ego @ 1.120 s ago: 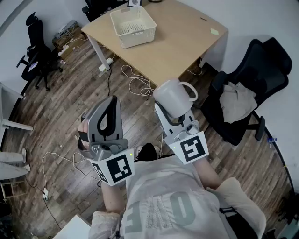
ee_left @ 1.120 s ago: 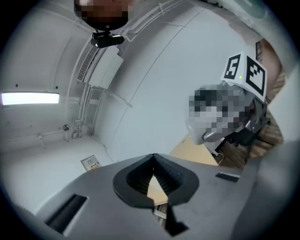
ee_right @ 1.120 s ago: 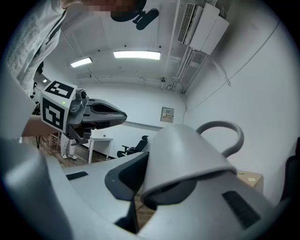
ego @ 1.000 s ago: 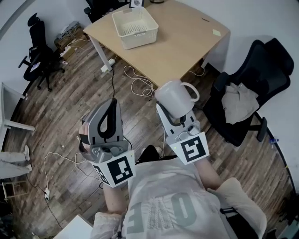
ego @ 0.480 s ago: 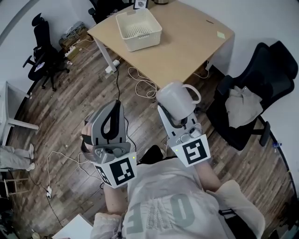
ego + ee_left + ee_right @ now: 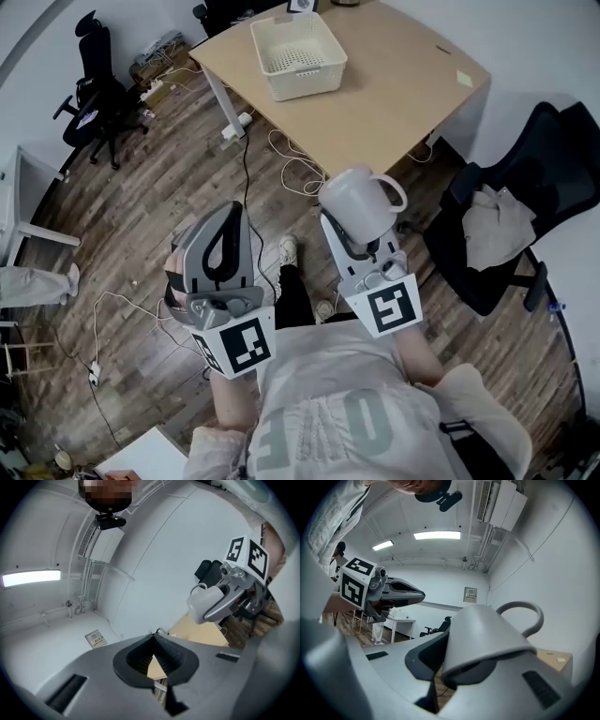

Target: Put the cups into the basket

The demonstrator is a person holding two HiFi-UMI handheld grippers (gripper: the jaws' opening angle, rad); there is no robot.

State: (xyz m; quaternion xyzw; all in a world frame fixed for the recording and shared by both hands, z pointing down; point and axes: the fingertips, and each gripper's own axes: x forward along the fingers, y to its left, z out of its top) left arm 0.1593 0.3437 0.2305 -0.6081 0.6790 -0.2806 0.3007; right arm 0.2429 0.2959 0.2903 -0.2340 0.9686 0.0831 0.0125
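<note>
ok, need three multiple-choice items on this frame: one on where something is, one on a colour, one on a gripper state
1. Where is the basket?
A) on the wooden table
B) on the floor
C) on an office chair

2. What colour is the cup?
A) red
B) white
C) black

3. What state is the right gripper in?
A) open and empty
B) shut and empty
C) shut on the cup

Key:
1 A: the head view shows the basket standing on the table top.
2 B: it looks white in both the head view and the right gripper view.
3 C: the right gripper view shows the cup clamped between its jaws.
</note>
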